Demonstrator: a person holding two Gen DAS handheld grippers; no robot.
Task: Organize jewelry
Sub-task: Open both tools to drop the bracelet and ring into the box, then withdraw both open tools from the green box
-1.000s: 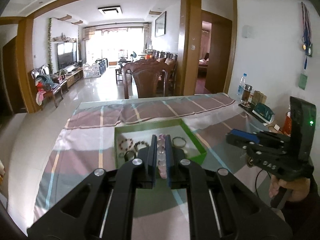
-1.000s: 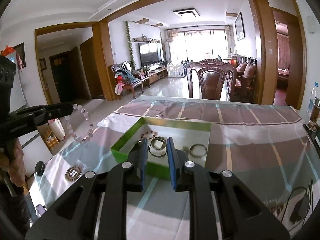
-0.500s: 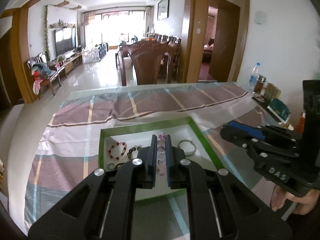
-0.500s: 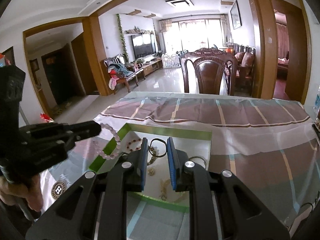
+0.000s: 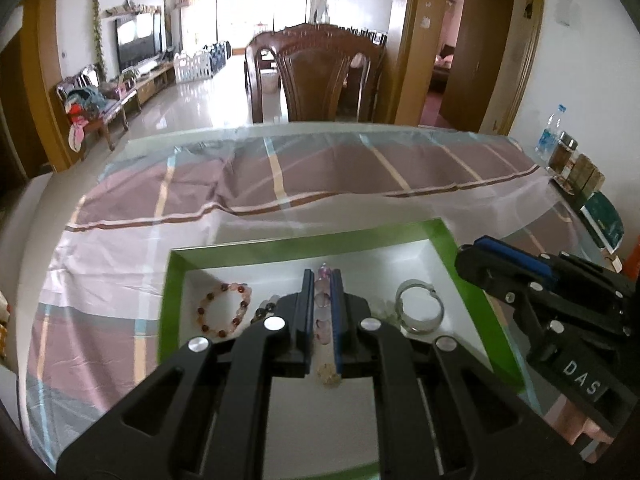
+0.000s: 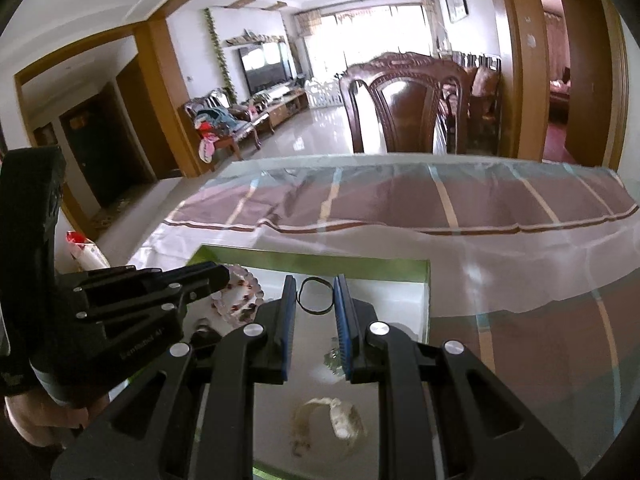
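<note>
The left hand-held gripper [image 5: 322, 312] is clamped on a bracelet of pale pink beads [image 5: 322, 300], which runs lengthwise between its two blue-padded fingers and hangs over the green-rimmed tray [image 5: 170, 296]. In the right wrist view the same beaded loop [image 6: 244, 292] dangles from the tip of that gripper, above the tray's left part. The tray sits on the tabletop [image 5: 120, 240], which is spread with a striped pink and mauve cloth under a clear sheet.

Inside the tray, on its white floor, a bracelet of red and amber beads [image 5: 224, 312] lies left of the left gripper's fingers, a dark beaded piece [image 5: 266, 308] shows just beside them, and a silver bangle [image 5: 420, 312] lies to their right. The right hand-held gripper [image 6: 315, 332] hovers over the tray with its jaws slightly apart and nothing between them; a thin black ring [image 6: 316, 300] lies on the tray floor beyond its fingertips, and a cream-coloured bracelet [image 6: 332, 420] lies beneath it, nearer the camera. A wooden chair [image 5: 316, 76] stands at the far side of the tabletop.
</note>
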